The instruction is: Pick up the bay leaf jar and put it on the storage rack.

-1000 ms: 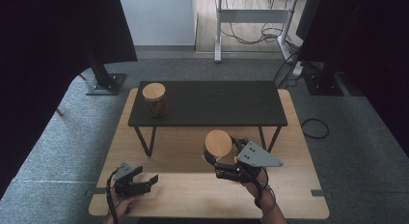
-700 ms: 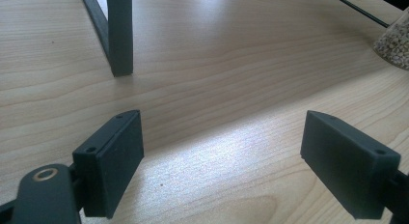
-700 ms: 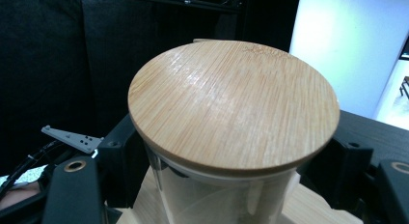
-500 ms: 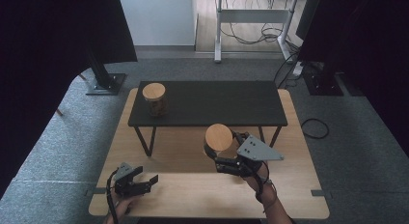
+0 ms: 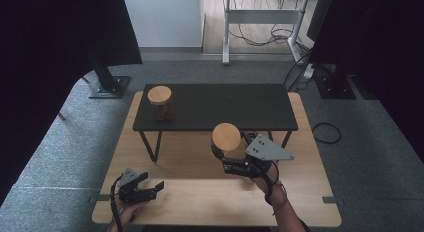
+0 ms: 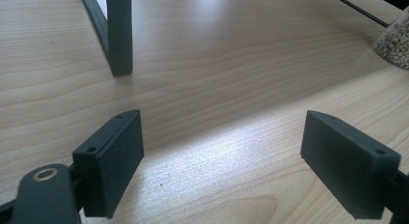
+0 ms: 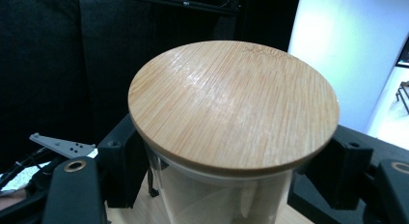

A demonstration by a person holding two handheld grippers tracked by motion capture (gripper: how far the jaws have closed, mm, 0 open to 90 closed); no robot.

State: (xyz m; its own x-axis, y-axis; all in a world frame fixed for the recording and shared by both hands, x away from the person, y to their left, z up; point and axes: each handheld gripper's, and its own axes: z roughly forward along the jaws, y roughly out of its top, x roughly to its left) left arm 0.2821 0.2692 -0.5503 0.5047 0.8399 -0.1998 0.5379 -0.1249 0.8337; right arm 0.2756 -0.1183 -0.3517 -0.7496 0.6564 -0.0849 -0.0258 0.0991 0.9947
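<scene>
Your right gripper point(image 5: 223, 159) clamps its fingers on the clear glass jar with round bamboo lid point(image 5: 226, 137), lifted just before the low black shelf point(image 5: 215, 108). Your left gripper point(image 5: 150, 189) rests on the light wooden tabletop point(image 5: 200, 197), fingers apart.

Right tool point(image 5: 226, 153) has carried its glass jar point(image 5: 225, 141), the one with the bamboo lid point(image 7: 233, 106), a bit further up and away from the person, closer to the black shelf's point(image 5: 220, 106) front edge.

Upright glass jar point(image 5: 223, 144) (bamboo lid point(image 7: 233, 103)) held above the wooden table point(image 5: 200, 192).
</scene>
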